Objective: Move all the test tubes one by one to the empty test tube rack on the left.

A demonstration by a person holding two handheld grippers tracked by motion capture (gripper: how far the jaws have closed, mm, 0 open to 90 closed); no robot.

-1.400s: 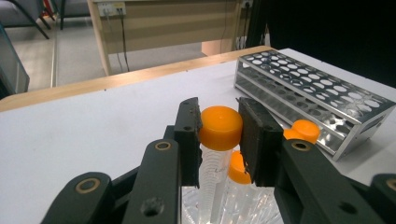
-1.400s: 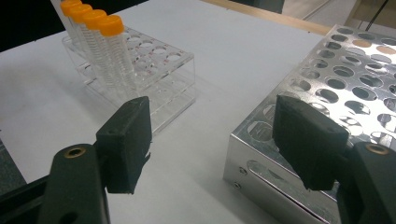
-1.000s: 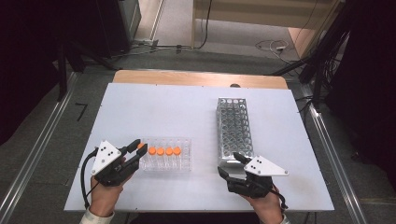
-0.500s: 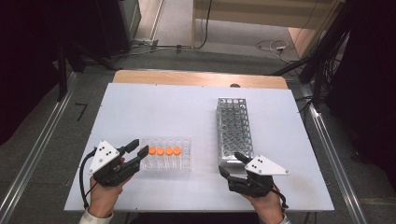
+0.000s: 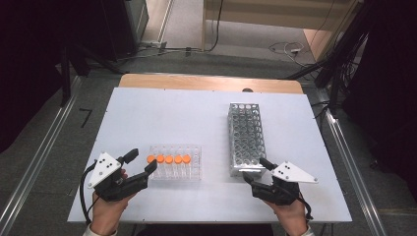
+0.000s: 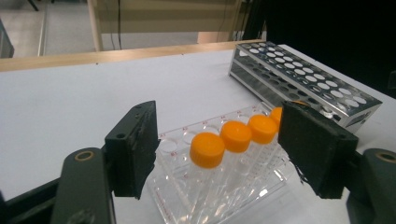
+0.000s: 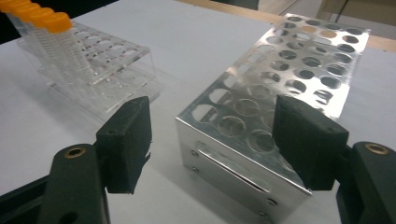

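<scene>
Five clear tubes (image 5: 168, 166) with orange caps stand in a clear rack (image 5: 194, 164) near the bench's (image 5: 162, 118) front-left edge; the left gripper (image 5: 140, 161), jaws just opening, flanks the end tube untouched; the right gripper (image 5: 255, 172) stays spread.

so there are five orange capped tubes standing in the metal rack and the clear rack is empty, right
Not quite: the racks are swapped. The high view shows the five orange capped tubes standing in the clear rack, near the left tool. The metal rack is the empty one, in front of the right tool.
</scene>
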